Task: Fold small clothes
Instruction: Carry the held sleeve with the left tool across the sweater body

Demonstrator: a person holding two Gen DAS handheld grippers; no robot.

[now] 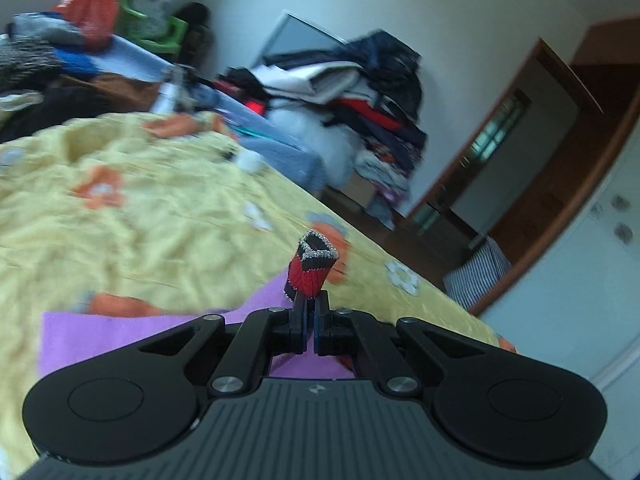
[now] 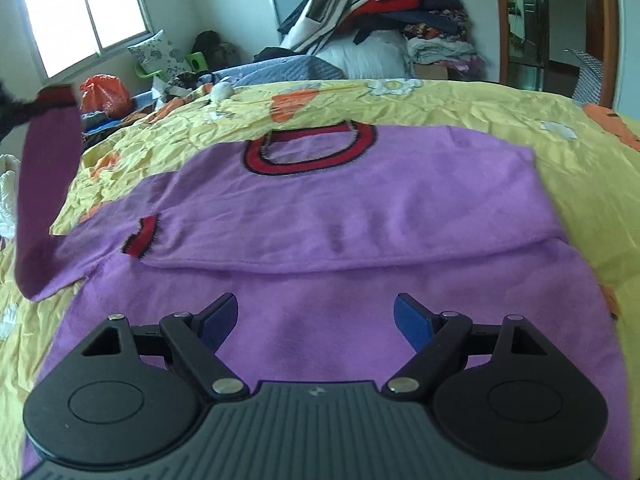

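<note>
A small purple sweater (image 2: 360,208) with a red and black collar (image 2: 312,152) lies on the yellow flowered bedspread (image 2: 580,168). One sleeve is folded across the chest, its red cuff (image 2: 144,238) on the body. My left gripper (image 1: 310,300) is shut on the other sleeve's red and black cuff (image 1: 314,266) and holds it above the bed; that lifted sleeve (image 2: 44,184) shows at the left of the right wrist view. My right gripper (image 2: 316,320) is open and empty, just above the sweater's lower body.
A tall pile of clothes (image 2: 384,12) stands past the bed's far edge. An orange plastic bag (image 2: 105,94), a pillow and more clothes lie at the back left. A doorway (image 2: 524,20) is at the right. A striped hamper (image 1: 478,272) stands by the bed.
</note>
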